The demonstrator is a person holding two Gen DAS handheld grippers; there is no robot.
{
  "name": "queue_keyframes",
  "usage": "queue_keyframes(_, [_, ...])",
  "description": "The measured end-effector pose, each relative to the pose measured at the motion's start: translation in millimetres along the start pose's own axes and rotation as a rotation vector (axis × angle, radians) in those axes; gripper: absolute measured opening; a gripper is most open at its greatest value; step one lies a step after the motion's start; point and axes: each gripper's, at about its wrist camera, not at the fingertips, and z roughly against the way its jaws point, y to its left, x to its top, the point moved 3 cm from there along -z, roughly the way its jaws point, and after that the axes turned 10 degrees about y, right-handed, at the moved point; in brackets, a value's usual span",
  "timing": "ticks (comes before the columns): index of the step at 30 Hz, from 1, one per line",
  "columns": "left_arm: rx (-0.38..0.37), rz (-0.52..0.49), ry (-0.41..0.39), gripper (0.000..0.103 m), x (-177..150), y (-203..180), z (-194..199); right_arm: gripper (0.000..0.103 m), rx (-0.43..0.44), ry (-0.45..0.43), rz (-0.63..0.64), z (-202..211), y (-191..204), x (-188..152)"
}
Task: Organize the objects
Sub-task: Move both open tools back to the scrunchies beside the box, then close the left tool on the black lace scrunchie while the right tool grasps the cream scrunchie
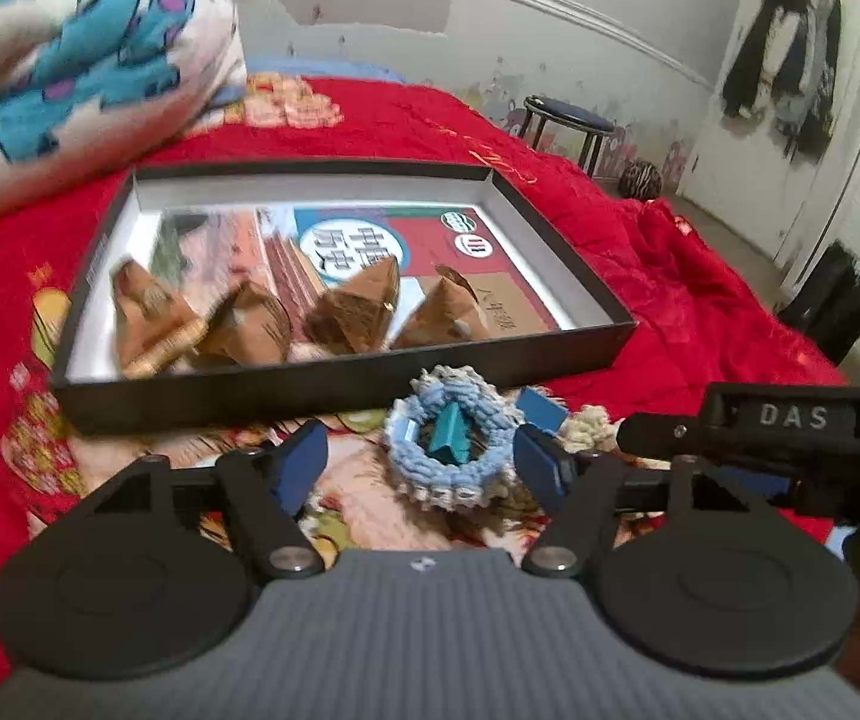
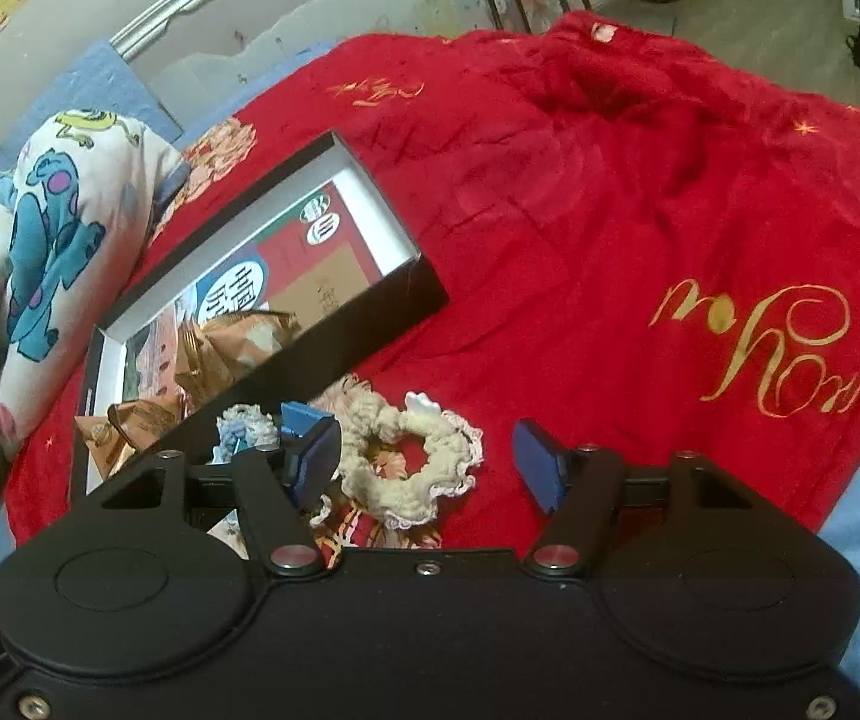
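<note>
Red blanket (image 2: 610,192): two scrunchies (image 2: 411,462), four packets (image 1: 363,306)

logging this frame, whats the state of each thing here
black box: open, lidless, holds brown packets
blue scrunchie: on blanket, between open left gripper jaws, untouched
cream scrunchie: on blanket, between open right gripper jaws
brown packets: inside box

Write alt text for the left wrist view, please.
The open left hand-held gripper frames a blue crocheted scrunchie on a red blanket. Behind it, a shallow black box holds four brown pyramid-shaped packets on a book.
</note>
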Motion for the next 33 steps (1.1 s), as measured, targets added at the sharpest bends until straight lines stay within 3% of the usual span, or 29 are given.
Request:
queue_keyframes(3, [0.044, -0.008, -0.031, 0.076, 0, 3, 17, 0.063, -0.010, 0.016, 0.002, -5, 2, -1])
queue_keyframes(7, [0.050, 0.095, -0.087, 0.076, -3, 18, 39, 0.063, 0.002, 0.016, 0.011, -1, 5, -2])
queue_keyframes(17, [0.182, 0.145, 0.025, 0.071, -22, 35, 8, 0.063, -0.006, 0.039, 0.023, -6, 7, -5])
queue_keyframes(25, [0.281, 0.061, 0.045, 0.069, -30, 21, -12, 0.063, -0.035, 0.030, 0.090, -20, 20, -8])
queue_keyframes(27, [0.276, 0.066, 0.050, 0.060, -31, 19, -15, 0.063, -0.034, 0.027, 0.077, -24, 19, -7])
queue_keyframes(30, [0.236, 0.096, 0.047, 0.027, -31, 21, -17, 0.056, -0.042, 0.022, 0.081, -28, 18, -4])
queue_keyframes(33, [0.218, 0.116, 0.046, 0.019, -30, 22, -16, 0.049, -0.058, 0.015, 0.090, -29, 19, -5])
